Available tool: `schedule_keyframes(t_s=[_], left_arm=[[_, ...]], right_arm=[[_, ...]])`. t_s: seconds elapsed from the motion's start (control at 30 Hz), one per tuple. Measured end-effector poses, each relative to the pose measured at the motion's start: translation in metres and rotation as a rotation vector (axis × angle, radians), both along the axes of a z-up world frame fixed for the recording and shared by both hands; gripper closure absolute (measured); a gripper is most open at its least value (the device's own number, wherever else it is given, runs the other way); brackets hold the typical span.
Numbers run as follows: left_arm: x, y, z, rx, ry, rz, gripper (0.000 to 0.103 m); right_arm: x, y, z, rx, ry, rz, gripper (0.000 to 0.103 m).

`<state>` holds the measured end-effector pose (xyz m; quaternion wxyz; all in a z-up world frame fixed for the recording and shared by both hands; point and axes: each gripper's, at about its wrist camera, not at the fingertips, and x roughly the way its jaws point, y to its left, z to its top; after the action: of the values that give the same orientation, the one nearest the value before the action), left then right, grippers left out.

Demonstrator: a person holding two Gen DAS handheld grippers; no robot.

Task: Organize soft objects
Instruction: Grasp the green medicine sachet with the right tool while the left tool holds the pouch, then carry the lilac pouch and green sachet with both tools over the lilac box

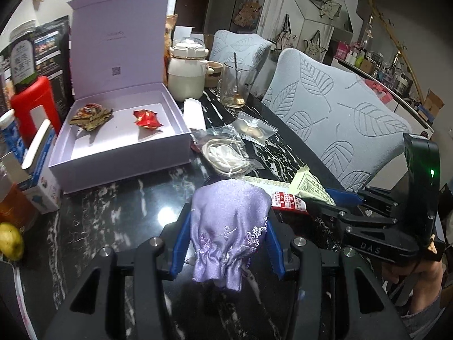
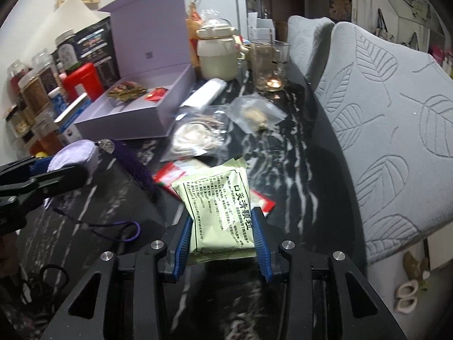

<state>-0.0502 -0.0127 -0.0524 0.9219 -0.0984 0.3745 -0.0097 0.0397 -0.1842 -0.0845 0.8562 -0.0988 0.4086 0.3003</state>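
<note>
Pouch (image 1: 226, 226) in left tool (image 1: 226, 243), sachet (image 2: 220, 212) in right tool (image 2: 223, 243) (black marble table (image 1: 113, 212)).

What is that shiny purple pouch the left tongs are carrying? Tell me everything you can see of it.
The lilac pouch looks like satin, soft and puffed. Pale floral embroidery runs across it above a gathered, ruffled mouth that points toward the camera. The left tongs are shut on it, blue pads pressing both sides, holding it above the dark marble table. In the right wrist view a silvery charm and dark purple tassel hang from its far end.
</note>
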Motion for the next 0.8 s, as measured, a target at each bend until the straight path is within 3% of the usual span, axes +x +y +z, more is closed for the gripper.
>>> schedule_keyframes(t_s=[0.8], left_arm=[[-0.081, 0.061, 0.022, 0.067, -0.074, 0.165, 0.056]], right_arm=[[-0.079, 0.08, 0.027, 0.09, -0.04, 0.192, 0.063]])
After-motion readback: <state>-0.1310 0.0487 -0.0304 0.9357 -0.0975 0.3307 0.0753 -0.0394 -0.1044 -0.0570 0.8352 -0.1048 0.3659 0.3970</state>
